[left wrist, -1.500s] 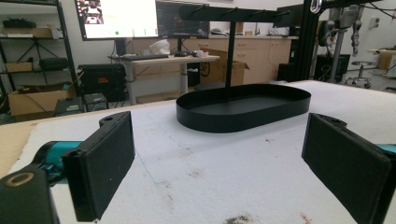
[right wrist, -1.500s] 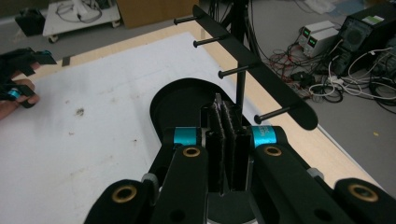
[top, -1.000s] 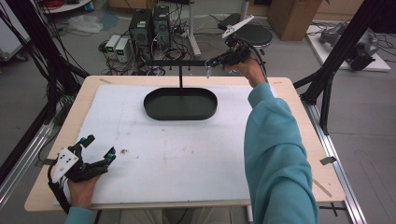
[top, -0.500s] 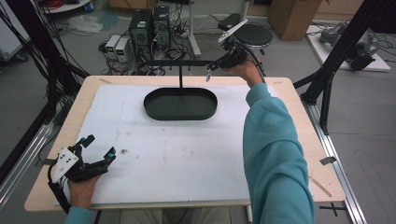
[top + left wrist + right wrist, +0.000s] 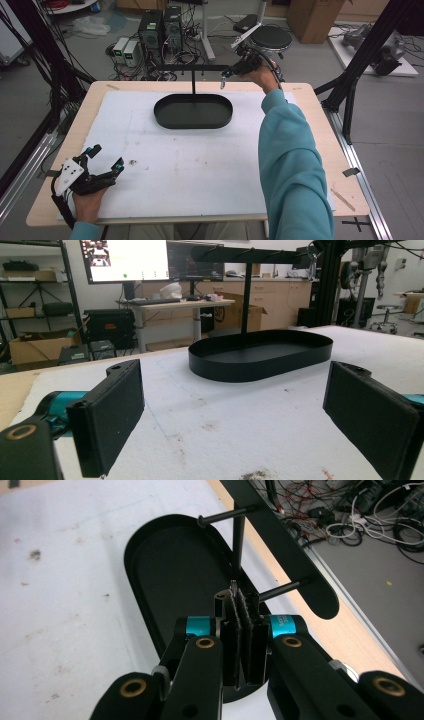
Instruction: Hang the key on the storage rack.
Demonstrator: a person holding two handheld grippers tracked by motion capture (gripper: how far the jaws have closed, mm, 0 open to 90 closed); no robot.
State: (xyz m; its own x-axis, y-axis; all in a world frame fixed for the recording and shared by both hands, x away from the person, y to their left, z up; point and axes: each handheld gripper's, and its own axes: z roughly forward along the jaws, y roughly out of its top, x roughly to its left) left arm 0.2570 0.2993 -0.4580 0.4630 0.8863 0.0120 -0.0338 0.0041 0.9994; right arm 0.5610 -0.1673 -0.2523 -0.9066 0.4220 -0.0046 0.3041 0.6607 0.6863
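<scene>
Right now you are holding your right gripper (image 5: 223, 80) clenched beside the rack (image 5: 192, 67), upper centre of the frame. Your left gripper (image 5: 106, 159) is resting released at lower left, facing the tray (image 5: 192, 121).

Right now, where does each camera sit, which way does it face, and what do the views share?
High view: above the near table edge, looking forward and down; both forearms, left gripper, right gripper.
Left gripper view: low on the white mat, facing the black tray between open jaws.
Right gripper view: up at the hanger bar, looking down past shut jaws.
All share the tray.
</scene>
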